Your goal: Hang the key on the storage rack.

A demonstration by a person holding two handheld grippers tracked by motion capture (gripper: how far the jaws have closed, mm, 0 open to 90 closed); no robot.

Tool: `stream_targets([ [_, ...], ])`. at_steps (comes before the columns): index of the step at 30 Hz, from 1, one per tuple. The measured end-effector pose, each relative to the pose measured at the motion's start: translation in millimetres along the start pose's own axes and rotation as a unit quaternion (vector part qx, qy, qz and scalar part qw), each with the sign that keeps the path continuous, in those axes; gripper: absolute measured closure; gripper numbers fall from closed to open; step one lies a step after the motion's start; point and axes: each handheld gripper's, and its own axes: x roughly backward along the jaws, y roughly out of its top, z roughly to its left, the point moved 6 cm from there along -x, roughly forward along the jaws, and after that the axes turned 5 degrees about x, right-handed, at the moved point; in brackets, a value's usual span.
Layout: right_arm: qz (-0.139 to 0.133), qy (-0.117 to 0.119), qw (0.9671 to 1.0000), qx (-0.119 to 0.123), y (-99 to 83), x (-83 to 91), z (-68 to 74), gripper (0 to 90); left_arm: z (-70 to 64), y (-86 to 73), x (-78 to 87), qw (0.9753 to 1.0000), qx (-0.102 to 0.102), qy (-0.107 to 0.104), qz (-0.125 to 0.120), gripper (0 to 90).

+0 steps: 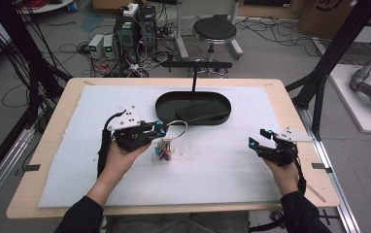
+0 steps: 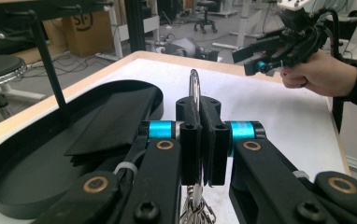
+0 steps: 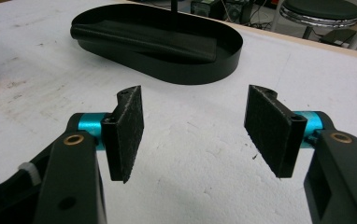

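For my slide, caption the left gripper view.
Left gripper shut on a key ring, black tray alongside.

Both grippers are black, the left gripper and the right gripper, with blue cylinders and brass rivets at the jaws. A grey triangular plate sits at 12 o'clock on each. The sleeves are black.

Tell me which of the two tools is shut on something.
The left tool: its jaws are clamped on the metal key ring, keys dangling below. The right tool is wide open with nothing between its jaws.
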Motion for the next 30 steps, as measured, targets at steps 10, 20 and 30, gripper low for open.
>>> stream_targets([
  [10, 0.0, -0.001, 1.0, 0.0, -0.1, -0.8, -0.3, 38.3, 1.9, 8.3, 4.4, 0.9999, -0.003, 0.006, -0.01, 86.5],
  [20, 0.001, -0.001, 1.0, 0.0, -0.2, -2.5, -0.5, 38.3, 7.6, 24.9, 6.5, 0.9994, -0.009, 0.018, -0.027, 86.5],
  [30, 0.002, 0.001, 1.0, 0.002, -0.1, -4.0, -0.5, 38.3, 22.4, 44.1, 9.4, 0.9981, -0.019, 0.049, -0.033, 86.6],
])
